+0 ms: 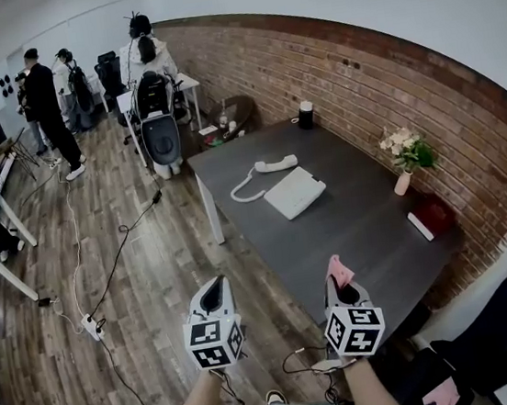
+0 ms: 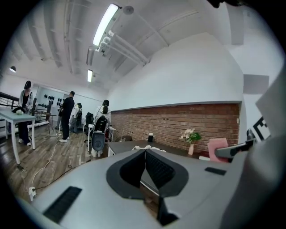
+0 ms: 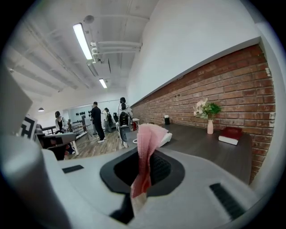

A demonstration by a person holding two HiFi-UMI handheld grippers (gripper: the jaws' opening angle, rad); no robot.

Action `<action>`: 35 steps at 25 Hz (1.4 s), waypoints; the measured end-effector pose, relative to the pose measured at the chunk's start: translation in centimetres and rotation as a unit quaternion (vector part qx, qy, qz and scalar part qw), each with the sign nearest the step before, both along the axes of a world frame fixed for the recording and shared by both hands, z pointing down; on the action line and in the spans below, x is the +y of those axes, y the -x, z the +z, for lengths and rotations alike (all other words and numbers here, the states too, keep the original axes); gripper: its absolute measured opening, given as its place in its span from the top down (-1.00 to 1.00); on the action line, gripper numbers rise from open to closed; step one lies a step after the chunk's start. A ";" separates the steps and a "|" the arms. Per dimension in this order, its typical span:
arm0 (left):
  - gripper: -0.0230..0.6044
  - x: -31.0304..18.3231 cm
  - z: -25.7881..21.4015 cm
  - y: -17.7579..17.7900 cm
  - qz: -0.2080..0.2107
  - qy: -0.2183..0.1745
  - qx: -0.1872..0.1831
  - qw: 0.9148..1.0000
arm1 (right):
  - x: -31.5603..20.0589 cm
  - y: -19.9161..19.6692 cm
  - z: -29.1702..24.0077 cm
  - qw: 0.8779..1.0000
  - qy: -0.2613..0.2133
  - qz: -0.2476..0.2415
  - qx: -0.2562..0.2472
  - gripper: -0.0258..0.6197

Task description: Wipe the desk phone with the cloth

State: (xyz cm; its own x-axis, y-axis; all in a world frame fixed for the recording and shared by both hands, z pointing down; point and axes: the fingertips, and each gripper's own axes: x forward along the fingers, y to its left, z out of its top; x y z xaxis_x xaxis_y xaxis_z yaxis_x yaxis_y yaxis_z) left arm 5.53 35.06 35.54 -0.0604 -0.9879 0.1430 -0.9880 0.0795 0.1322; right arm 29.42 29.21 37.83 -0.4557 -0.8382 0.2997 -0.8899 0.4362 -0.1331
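A white desk phone (image 1: 295, 191) lies mid-table on the dark desk (image 1: 359, 229), its handset (image 1: 275, 163) off the base beside it with a coiled cord. My right gripper (image 1: 341, 280) is shut on a pink cloth (image 1: 339, 271) at the desk's near edge; the cloth (image 3: 146, 150) sticks up from between its jaws. My left gripper (image 1: 214, 297) is shut and holds nothing, hanging over the wooden floor left of the desk. In the left gripper view the desk phone (image 2: 144, 147) shows far off beyond that gripper (image 2: 145, 154).
On the desk stand a vase of flowers (image 1: 407, 158), a red book (image 1: 429, 215) and a dark cup (image 1: 306, 114). A brick wall (image 1: 357, 72) runs behind. Cables and a power strip (image 1: 92, 327) lie on the floor. Several people (image 1: 46, 104) and chairs are at the far left.
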 end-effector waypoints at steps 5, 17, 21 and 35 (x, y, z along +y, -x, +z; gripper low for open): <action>0.91 -3.3 0.7 0.4 0.003 0.006 -0.004 1.000 | -3.3 0.4 0.9 1.000 0.007 0.001 -0.003 0.85; 0.91 -10.5 2.9 2.4 0.029 0.018 0.013 0.999 | -8.3 1.8 3.2 0.999 0.031 0.018 0.013 0.85; 0.91 -14.5 3.5 4.4 0.044 0.015 0.019 0.999 | -11.0 3.4 3.4 0.999 0.028 0.032 0.019 0.85; 0.91 -32.4 2.6 13.1 0.150 0.026 0.025 0.988 | -22.5 11.2 2.7 0.988 0.049 0.146 0.014 0.85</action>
